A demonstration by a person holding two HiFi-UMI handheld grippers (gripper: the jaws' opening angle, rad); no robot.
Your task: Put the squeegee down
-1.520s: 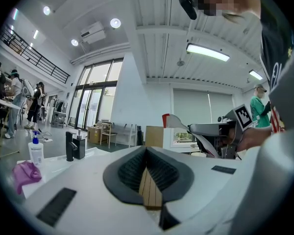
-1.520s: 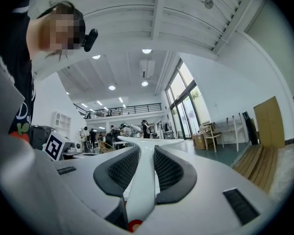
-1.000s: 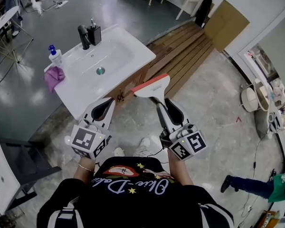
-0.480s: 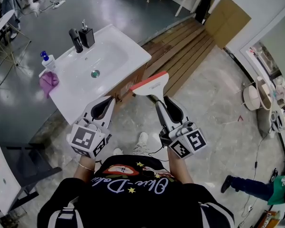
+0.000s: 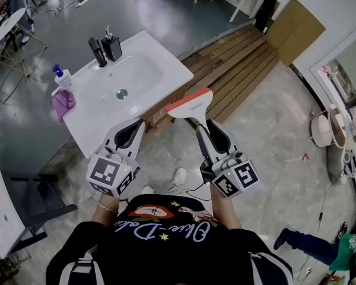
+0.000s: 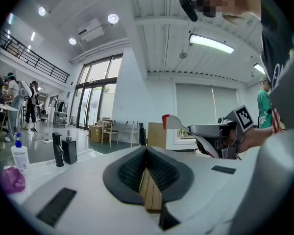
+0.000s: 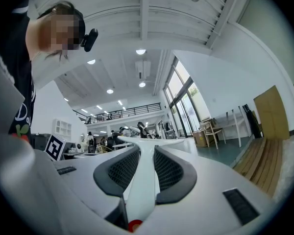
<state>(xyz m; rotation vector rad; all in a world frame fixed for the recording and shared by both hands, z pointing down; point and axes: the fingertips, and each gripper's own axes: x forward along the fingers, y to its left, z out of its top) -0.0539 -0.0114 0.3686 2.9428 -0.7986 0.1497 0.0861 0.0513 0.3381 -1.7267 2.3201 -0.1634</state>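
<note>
The squeegee is white with a red blade edge. Its handle runs back between the jaws of my right gripper, which is shut on it and holds it in the air beyond the front right corner of the white sink counter. In the right gripper view the squeegee's white handle lies between the two black pads. My left gripper is shut and empty, just over the counter's front edge. From the left gripper view the squeegee shows at the right, held by the other gripper.
On the counter stand a black tap, a black soap dispenser, a blue-topped bottle and a purple cloth. Wooden planks lie on the floor to the right. A dark chair stands at the left.
Both grippers and the squeegee keep almost the same pose. The sink shifted slightly in the head view as the head moved.
</note>
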